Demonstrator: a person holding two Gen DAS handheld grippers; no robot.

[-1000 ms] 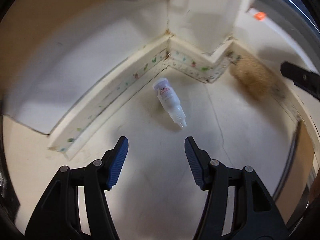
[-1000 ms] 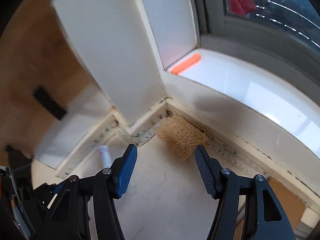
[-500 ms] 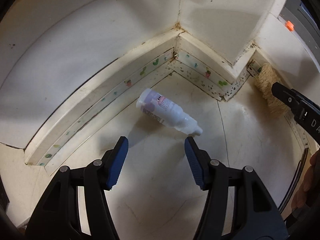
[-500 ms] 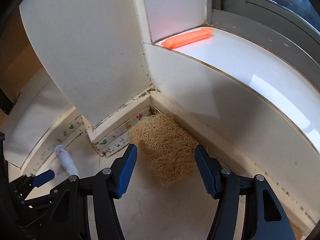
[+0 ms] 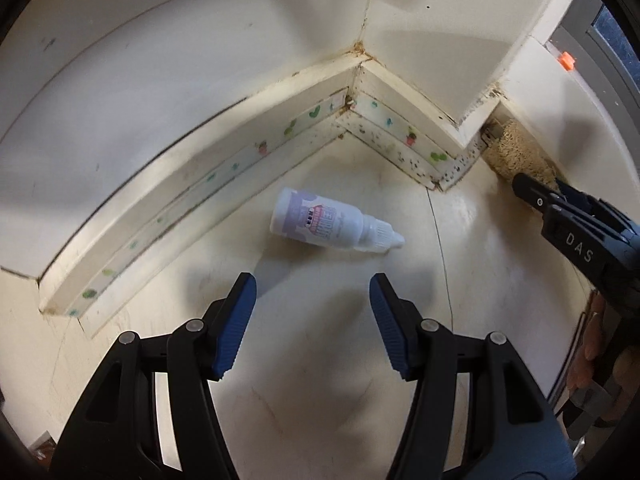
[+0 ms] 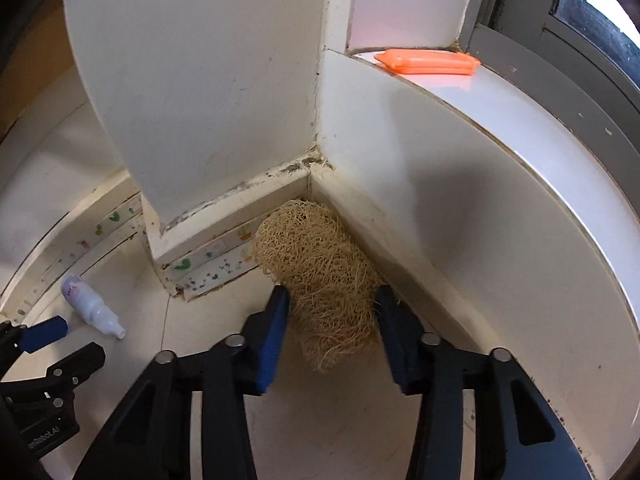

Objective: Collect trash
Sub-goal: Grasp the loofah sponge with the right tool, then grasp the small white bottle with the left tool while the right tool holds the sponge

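Right gripper (image 6: 330,316) jaws closing around tan fibrous loofah wad (image 6: 320,276) wedged in the floor corner, pads not yet biting. Left gripper (image 5: 312,312) open, short of small white dropper bottle (image 5: 332,226) lying by the baseboard; I'm lining up both.

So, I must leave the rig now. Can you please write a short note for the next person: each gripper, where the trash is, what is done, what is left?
Left gripper: open, holding nothing, pointing down at the small white bottle, which lies on its side on the floor ahead of the fingers, not between them.
Right gripper: fingers are closing around the loofah-like fibre bundle in the corner by the wall base; the bundle is between them, but a firm grip is not clear.
Done: no trash lifted so far.
Left: finish the grip on the bundle and lift it, then pick up the bottle. An orange item lies on the window ledge.
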